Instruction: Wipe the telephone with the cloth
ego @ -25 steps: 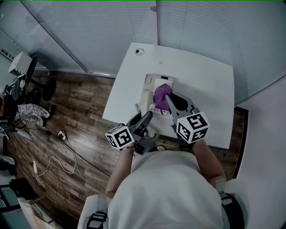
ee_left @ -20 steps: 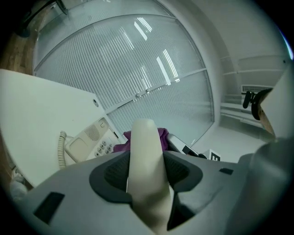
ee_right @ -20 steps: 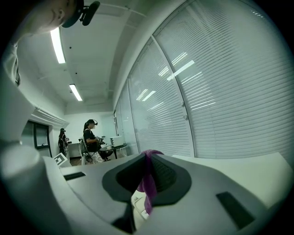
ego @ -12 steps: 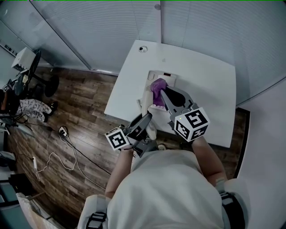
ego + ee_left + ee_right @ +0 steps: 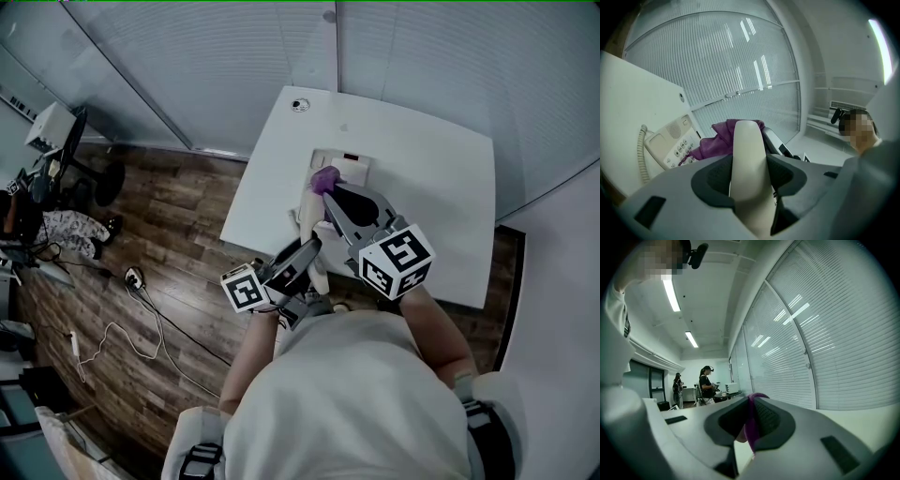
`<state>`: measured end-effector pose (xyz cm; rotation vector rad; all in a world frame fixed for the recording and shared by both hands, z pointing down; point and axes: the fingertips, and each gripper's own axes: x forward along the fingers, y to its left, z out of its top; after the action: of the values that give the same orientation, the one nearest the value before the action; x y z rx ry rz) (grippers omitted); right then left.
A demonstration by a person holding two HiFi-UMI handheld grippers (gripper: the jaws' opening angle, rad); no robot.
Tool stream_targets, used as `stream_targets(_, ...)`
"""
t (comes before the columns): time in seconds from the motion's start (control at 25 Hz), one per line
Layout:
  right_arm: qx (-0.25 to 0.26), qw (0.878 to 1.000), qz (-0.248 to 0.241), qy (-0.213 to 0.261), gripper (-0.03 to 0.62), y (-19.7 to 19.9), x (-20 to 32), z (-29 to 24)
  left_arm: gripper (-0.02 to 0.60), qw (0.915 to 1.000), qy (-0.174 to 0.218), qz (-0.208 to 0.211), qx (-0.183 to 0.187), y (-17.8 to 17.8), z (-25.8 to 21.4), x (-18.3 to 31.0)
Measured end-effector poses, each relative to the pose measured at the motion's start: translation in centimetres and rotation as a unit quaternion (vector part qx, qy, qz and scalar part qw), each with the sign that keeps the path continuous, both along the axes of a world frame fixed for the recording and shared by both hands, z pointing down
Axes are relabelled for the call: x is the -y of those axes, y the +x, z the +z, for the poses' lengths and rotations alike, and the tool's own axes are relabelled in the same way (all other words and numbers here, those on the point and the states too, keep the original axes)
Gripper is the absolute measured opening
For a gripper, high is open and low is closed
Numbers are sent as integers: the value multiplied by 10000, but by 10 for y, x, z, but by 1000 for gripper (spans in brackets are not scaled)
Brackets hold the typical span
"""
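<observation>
My left gripper (image 5: 302, 258) is shut on the cream telephone handset (image 5: 308, 208), lifted off its base. In the left gripper view the handset (image 5: 747, 154) stands up between the jaws of that gripper (image 5: 749, 177). The cream telephone base (image 5: 345, 166) lies on the white table (image 5: 441, 178), its keypad (image 5: 680, 149) and coiled cord (image 5: 643, 157) visible. My right gripper (image 5: 327, 190) is shut on the purple cloth (image 5: 324, 178), which rests against the handset's far end. The same cloth (image 5: 751, 420) shows as a thin fold pinched in the right gripper (image 5: 749, 425), and bunched behind the handset (image 5: 717, 138).
A round grommet (image 5: 300, 104) sits in the table's far left corner. Window blinds (image 5: 234, 66) stand behind the table. Wooden floor with cables (image 5: 141, 319) lies to the left. Two people (image 5: 705, 383) stand far off at a desk.
The right gripper has carried the cloth farther away along the handset toward its far end. The left gripper has kept its hold and barely shifted.
</observation>
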<state>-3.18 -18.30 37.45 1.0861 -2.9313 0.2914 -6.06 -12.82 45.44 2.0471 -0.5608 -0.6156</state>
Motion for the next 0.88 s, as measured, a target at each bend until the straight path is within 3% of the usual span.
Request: stream_targets(0.88, -11, 9990, -385, -233, 48, -10, -25, 18, 222, 9993, -1, -116, -361, -10, -11, 10)
